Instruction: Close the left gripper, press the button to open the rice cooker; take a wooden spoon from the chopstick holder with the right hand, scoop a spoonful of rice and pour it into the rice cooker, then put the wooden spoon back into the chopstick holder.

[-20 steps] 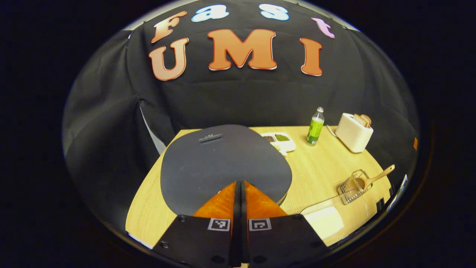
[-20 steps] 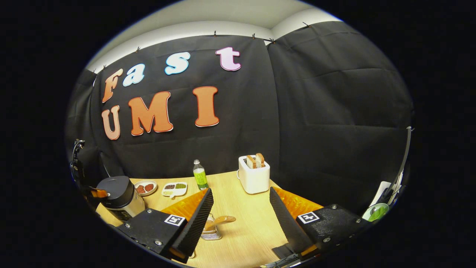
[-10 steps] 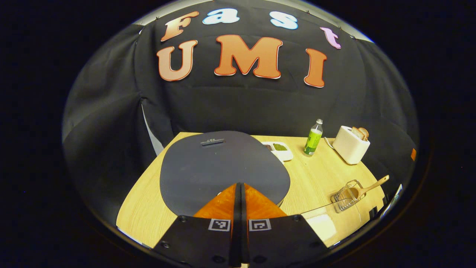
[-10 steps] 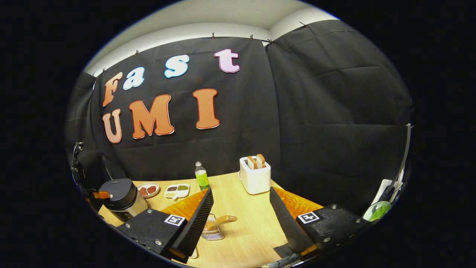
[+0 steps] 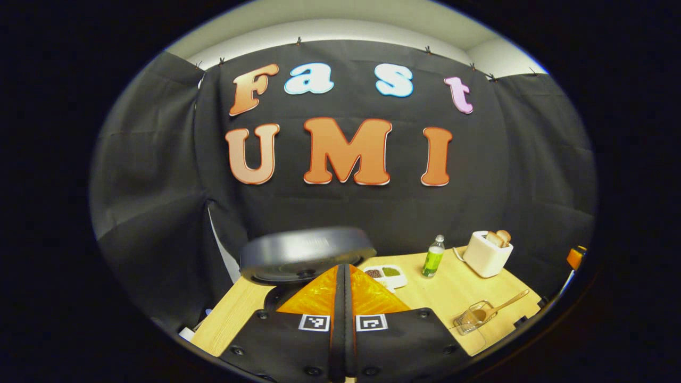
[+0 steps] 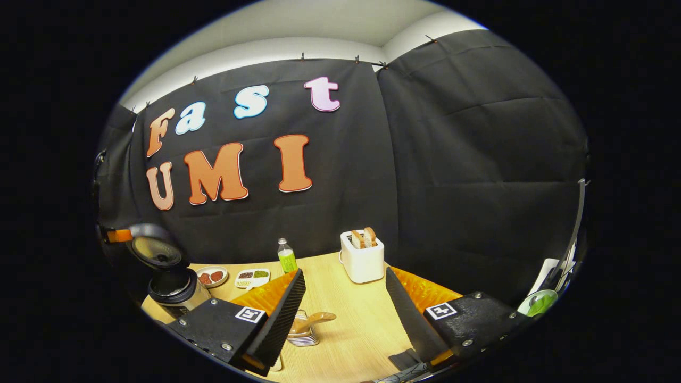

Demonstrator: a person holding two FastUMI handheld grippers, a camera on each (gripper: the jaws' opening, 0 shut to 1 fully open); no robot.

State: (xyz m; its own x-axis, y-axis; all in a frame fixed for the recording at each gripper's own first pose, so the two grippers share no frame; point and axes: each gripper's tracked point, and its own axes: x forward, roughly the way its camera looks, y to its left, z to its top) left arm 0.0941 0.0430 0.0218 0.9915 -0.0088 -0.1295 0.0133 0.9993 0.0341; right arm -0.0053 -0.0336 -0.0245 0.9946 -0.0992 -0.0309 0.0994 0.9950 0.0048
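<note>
Left gripper (image 5: 343, 282) has its fingers pressed together on nothing, just near of the rice cooker (image 6: 175, 290), whose lid (image 5: 307, 252) stands raised, so it is best drawn back clear of the pot. Right gripper (image 6: 345, 303) is spread wide and empty; it should settle squarely over the wooden spoon (image 6: 314, 321) in the chopstick holder (image 6: 302, 332), which seems, low in the right gripper view, to lie near its left finger.

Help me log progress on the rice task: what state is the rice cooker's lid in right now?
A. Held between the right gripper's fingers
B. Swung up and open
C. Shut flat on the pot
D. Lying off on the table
B: in the right gripper view the lid stands raised above the rice cooker, whose round mouth is uncovered.
</note>
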